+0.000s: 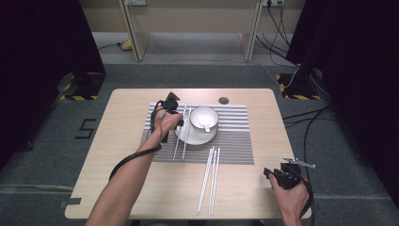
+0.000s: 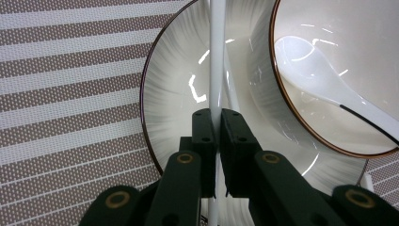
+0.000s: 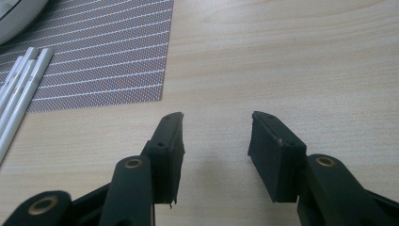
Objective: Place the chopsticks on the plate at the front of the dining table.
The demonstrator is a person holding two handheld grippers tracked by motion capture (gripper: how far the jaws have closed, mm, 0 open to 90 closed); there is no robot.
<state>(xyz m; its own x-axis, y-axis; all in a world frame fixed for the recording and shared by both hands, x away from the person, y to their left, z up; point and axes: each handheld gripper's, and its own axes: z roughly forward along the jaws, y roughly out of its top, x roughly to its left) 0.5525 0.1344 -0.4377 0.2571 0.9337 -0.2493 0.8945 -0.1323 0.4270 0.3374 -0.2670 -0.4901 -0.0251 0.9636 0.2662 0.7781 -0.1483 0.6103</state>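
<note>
Grey carpet surrounded your pale wooden desk [image 1: 117, 188], where a striped placemat [image 1: 235, 141] carried a white plate [image 1: 197, 137] with a dark rim, a bowl [image 1: 204, 116] on it and a white spoon [image 2: 320, 80] inside the bowl.

Your left gripper [image 2: 217, 123] had its fingers [image 2: 203, 127] nearly together, clamped on a chopstick [image 2: 217, 56]. That chopstick was slim, white, glossy and straight; it ran up between the two pads and across the plate's left side, just beside the bowl. In the high view it lay with a second one [image 1: 177, 146] along the plate's left edge.

Another white pair [image 1: 209, 181] rested lower on the desk, crossing the placemat's near edge.

Your right gripper [image 3: 216, 141] sat over bare wood near the right corner, fingers [image 3: 171, 141] wide apart with nothing between them.
</note>
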